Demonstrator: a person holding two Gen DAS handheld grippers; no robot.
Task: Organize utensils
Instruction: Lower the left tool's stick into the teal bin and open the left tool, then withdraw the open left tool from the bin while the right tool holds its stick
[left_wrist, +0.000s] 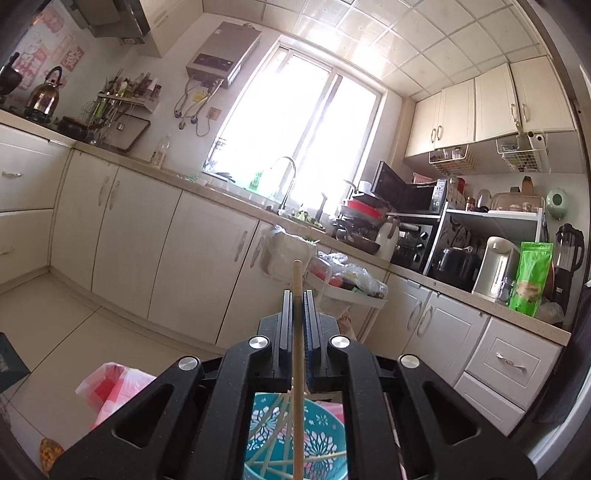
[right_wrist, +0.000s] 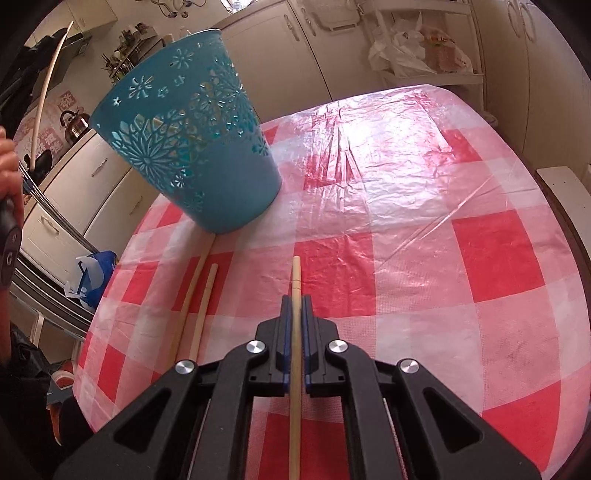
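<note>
A: Chopstick (left_wrist: 296, 332) in the left view: you're clamping it between the left gripper (left_wrist: 297, 295) pads, tip poking up mid-frame, tail hanging over the teal basket (left_wrist: 325, 424) at the bottom edge. Probably lining it up to drop in with the sticks already inside.

B: And the right side?

A: You're pinching a second chopstick (right_wrist: 295, 332) in the right gripper (right_wrist: 295, 299), jaws closed on it, angled down over the checked tablecloth (right_wrist: 443, 240), lower centre. Looks like you're keeping it ready for the same basket (right_wrist: 184, 129), upper left.

B: Leftovers?

A: Two loose chopsticks (right_wrist: 195, 314) are lying lower left on the cloth, just below the basket's base, not yet collected.
</note>
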